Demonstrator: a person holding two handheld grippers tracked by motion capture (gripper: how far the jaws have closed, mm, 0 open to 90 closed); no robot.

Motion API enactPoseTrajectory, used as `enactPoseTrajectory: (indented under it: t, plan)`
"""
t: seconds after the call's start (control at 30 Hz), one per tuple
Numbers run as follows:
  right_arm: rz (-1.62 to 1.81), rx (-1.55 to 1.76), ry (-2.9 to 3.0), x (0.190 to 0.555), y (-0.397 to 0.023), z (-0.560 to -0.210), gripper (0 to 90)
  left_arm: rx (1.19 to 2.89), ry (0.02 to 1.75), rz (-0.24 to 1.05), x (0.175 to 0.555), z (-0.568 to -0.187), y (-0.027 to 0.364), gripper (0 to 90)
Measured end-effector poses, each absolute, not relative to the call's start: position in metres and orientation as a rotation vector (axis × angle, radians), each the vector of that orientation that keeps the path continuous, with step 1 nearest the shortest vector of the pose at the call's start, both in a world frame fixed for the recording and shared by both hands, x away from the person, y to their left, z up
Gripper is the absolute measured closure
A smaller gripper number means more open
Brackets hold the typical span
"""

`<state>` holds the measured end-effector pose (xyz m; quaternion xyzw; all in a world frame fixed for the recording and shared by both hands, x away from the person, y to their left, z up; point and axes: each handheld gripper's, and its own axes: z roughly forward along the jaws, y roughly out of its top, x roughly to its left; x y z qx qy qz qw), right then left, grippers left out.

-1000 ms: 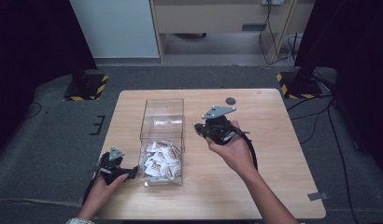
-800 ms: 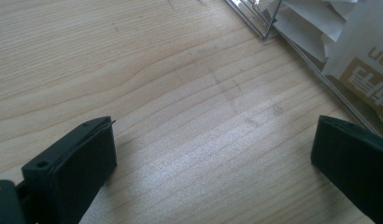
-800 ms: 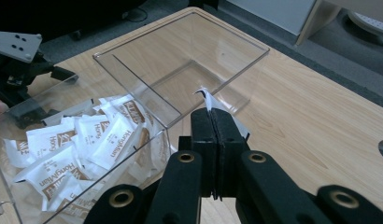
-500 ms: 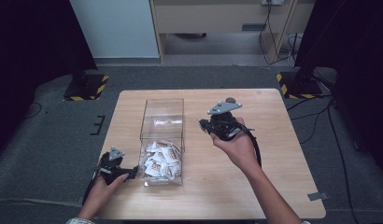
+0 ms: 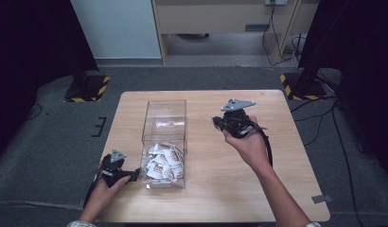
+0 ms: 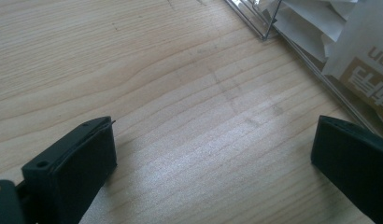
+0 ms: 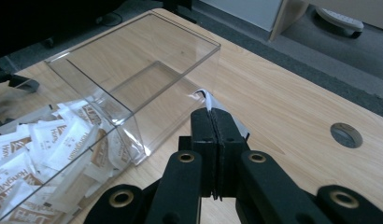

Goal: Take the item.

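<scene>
1. Two jaws of the right gripper [image 7: 213,122] are pinching a white sachet [image 7: 204,97] beside the clear box [image 5: 164,137].
2. The left gripper [image 6: 213,154] is resting wide open, holding nothing, on the table [image 6: 157,70].

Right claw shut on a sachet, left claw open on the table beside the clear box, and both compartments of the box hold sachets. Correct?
Not quite. In the right gripper view, only the near compartment of the clear box holds sachets; the far one is empty. The rest stands.
</scene>
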<state>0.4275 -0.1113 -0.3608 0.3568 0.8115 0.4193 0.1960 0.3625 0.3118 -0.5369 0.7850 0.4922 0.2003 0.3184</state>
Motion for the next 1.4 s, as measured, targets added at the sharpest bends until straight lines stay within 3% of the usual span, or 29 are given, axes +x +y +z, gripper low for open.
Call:
enactPoseTrajectory:
  t: [1.4]
  plan:
    - [1.098, 1.160, 2.235, 0.444, -0.152, -0.409, 89.0, 2.063, 1.296, 0.526, 0.362, -0.537, 0.312, 0.0]
